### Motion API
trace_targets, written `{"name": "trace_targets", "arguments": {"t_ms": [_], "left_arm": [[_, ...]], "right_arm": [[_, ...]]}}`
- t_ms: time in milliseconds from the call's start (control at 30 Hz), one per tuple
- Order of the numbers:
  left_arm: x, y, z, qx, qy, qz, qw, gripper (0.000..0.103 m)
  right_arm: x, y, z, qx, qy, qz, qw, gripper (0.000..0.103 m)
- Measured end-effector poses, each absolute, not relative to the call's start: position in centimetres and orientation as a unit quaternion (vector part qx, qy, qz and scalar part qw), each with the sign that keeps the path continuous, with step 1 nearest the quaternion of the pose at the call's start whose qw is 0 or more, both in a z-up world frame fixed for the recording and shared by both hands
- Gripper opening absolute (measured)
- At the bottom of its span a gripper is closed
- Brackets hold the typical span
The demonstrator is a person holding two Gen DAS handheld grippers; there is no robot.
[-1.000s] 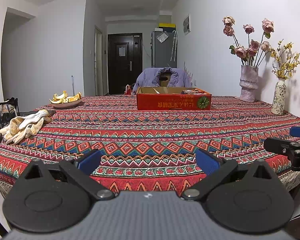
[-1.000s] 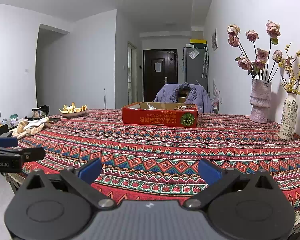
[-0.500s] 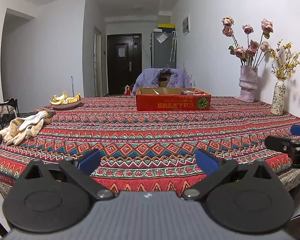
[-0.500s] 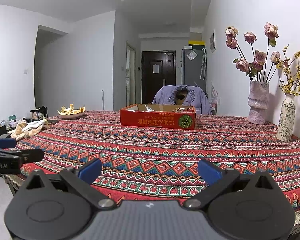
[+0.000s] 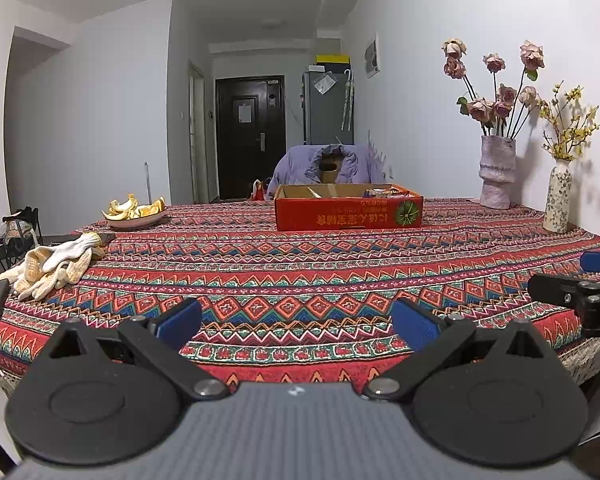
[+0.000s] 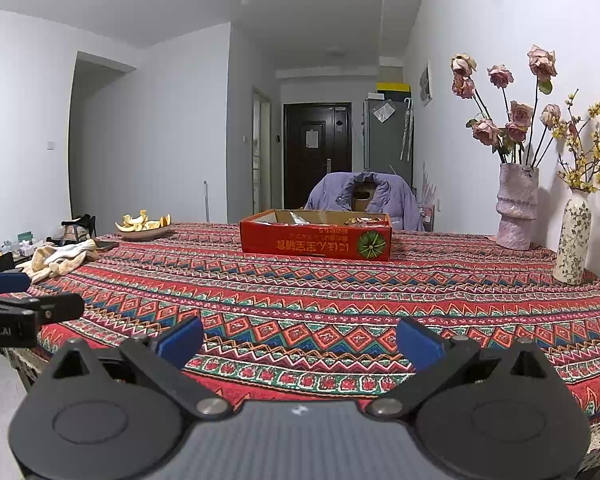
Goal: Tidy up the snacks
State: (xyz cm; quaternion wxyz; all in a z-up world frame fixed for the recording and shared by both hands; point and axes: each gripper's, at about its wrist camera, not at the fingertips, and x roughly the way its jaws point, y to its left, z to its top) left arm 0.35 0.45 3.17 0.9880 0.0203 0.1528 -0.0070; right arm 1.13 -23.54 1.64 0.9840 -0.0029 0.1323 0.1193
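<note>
Sat far across the patterned red tablecloth (image 5: 300,276), the red cardboard snack box (image 5: 348,213), well apart from both tools. Gaped wide and empty, left blue-padded gripper (image 5: 296,322) and right blue-padded gripper (image 6: 300,342), at the near table edge.

A patterned tablecloth (image 5: 300,280) covers the table. Work gloves (image 5: 52,264) lie at its left edge, a dish of orange peel (image 5: 134,212) beyond them, and two flower vases (image 5: 496,172) along the right wall.
</note>
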Motion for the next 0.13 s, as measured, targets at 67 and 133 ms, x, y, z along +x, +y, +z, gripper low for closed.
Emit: {"name": "trace_targets", "arguments": {"t_ms": [67, 133], "left_arm": [[0.27, 0.49, 3.2, 0.021, 0.15, -0.008, 0.988, 0.103], [0.18, 0.45, 3.23, 0.021, 0.148, -0.009, 0.989, 0.103]], "right_arm": [[1.2, -23.45, 1.61, -0.004, 0.133, 0.12, 0.984, 0.103], [1.26, -23.42, 1.58, -0.004, 0.134, 0.12, 0.984, 0.103]]}}
